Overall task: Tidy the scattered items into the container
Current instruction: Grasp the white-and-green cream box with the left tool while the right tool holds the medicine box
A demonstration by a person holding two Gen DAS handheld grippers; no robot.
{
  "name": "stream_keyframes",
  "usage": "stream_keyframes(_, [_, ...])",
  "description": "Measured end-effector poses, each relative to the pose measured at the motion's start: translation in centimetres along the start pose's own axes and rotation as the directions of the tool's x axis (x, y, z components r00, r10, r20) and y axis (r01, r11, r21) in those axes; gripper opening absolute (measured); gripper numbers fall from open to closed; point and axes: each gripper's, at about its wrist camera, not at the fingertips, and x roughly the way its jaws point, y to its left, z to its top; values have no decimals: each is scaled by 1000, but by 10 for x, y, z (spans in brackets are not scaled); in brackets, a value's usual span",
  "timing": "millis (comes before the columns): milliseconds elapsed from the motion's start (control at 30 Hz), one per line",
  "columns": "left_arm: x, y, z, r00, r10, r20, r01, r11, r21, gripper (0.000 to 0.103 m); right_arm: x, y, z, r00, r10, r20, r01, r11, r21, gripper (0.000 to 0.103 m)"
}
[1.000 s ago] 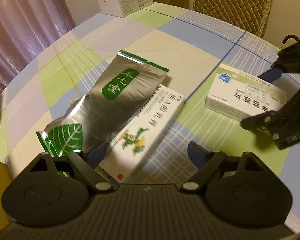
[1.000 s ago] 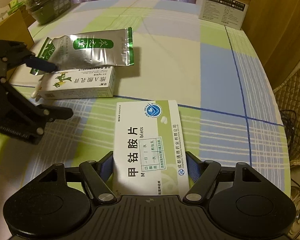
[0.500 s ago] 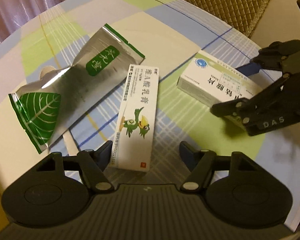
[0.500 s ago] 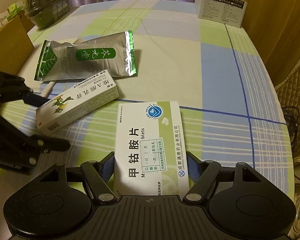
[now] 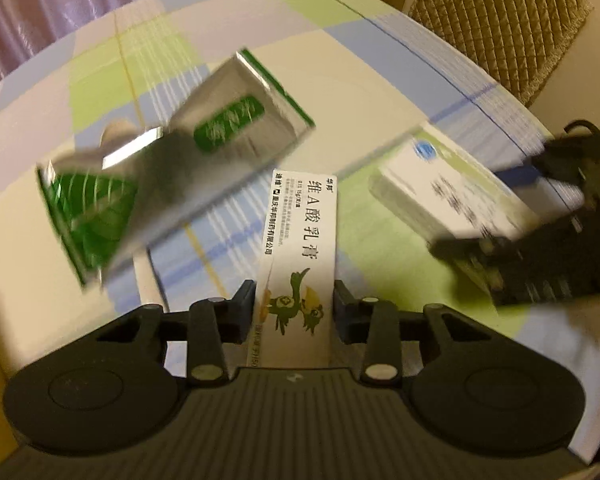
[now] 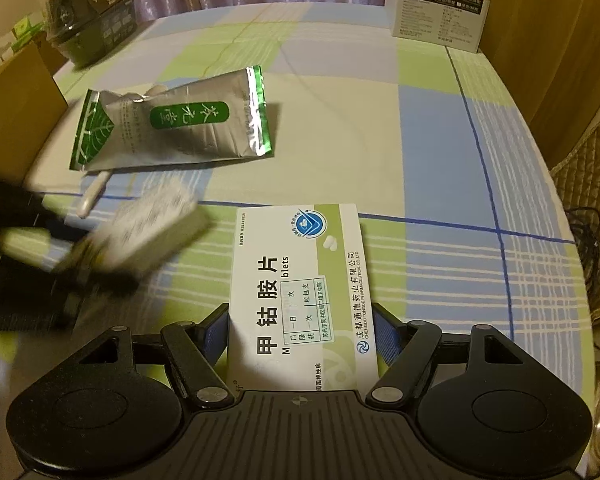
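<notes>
Two medicine boxes (image 5: 300, 256) (image 6: 300, 292), one foil pouch (image 6: 180, 124)

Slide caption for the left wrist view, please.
Left hand-held gripper closing on a slim ointment box, foil pouch beside it.

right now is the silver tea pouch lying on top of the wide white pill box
No, the silver tea pouch lies on the tablecloth farther back, apart from the wide white pill box that sits between the right gripper fingers.

Checked cloth covers worktop (image 6: 440, 152). White printed carton (image 6: 440, 4) at far edge; quilted chair (image 5: 500, 20) and curtain (image 5: 60, 4) beyond.
</notes>
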Motion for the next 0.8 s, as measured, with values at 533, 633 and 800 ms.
stream_keyframes(533, [-4, -10, -10, 1000, 15, 14, -14, 998, -59, 36, 6, 12, -1, 998, -39, 40, 41, 998, -53, 75])
stream_keyframes(633, [-6, -10, -15, 999, 29, 23, -27, 997, -72, 34, 6, 12, -1, 998, -49, 48, 50, 998, -37, 73])
stream_keyframes(800, [-16, -4, -27, 1000, 0, 23, 4, 988, -156, 33, -2, 12, -6, 997, -30, 70, 29, 1000, 8, 73])
